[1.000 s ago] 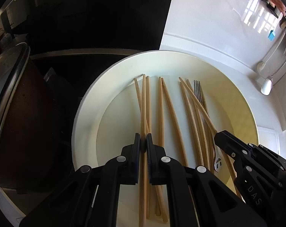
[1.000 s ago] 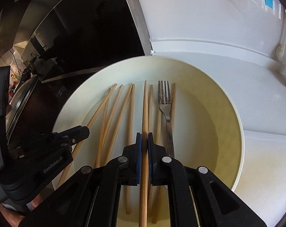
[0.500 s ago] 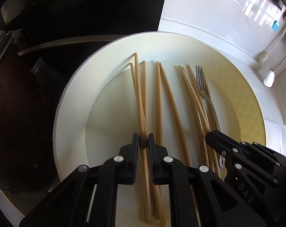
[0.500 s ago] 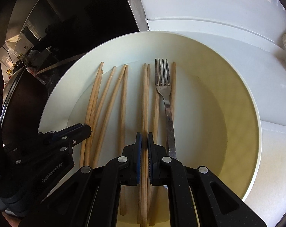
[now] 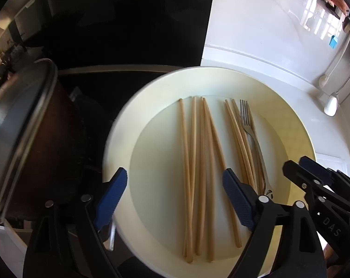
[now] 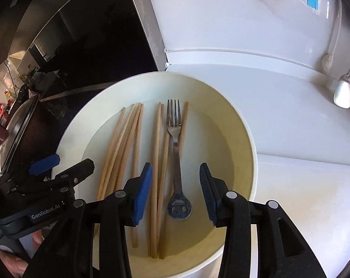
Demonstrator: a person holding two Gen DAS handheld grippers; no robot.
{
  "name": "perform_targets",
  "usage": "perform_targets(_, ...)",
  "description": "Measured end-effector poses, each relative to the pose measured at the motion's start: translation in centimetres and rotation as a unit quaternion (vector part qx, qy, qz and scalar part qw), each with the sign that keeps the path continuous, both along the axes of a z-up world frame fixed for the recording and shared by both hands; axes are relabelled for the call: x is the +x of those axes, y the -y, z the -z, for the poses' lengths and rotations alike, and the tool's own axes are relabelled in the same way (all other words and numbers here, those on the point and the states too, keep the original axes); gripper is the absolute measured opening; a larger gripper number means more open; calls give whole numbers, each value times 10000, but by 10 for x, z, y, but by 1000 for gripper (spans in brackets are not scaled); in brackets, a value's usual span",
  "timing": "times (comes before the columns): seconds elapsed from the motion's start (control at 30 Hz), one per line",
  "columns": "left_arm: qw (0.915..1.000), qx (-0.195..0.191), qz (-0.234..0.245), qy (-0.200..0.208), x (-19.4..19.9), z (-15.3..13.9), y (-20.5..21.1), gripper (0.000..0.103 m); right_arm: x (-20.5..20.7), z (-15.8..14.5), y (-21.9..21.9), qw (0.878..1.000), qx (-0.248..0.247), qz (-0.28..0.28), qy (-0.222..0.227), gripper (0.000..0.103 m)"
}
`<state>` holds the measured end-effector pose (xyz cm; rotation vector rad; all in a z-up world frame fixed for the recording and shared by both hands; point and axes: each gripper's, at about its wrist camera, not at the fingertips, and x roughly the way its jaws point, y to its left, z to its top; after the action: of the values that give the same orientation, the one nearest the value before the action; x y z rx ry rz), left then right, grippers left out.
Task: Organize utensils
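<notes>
Chopsticks (image 5: 198,166) and fork (image 6: 175,148) lying loose in the cream plate (image 6: 242,162) on the white tabletop (image 6: 290,127). Left gripper (image 5: 175,180) fingers just spread wide, empty; right gripper (image 6: 176,180) fingers just parting, pinching nothing. Risk likely: closing over crossed sticks, catching several at once, or nudging the fork and scattering the rows.
</notes>
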<state>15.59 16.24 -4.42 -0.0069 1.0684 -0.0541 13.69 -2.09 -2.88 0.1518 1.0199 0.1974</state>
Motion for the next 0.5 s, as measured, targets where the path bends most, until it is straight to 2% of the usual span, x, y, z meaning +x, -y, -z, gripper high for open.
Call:
perform_targets(0.3, 9994, 270, -166, 145, -19, -24, -9, 95, -18, -20, 5, 10000, -13, 16, 93, 52)
perform_targets(0.5, 9996, 135, -256, 57, -31, -30, -6, 96, -29, -32, 6, 9997, -198, 148, 88, 58)
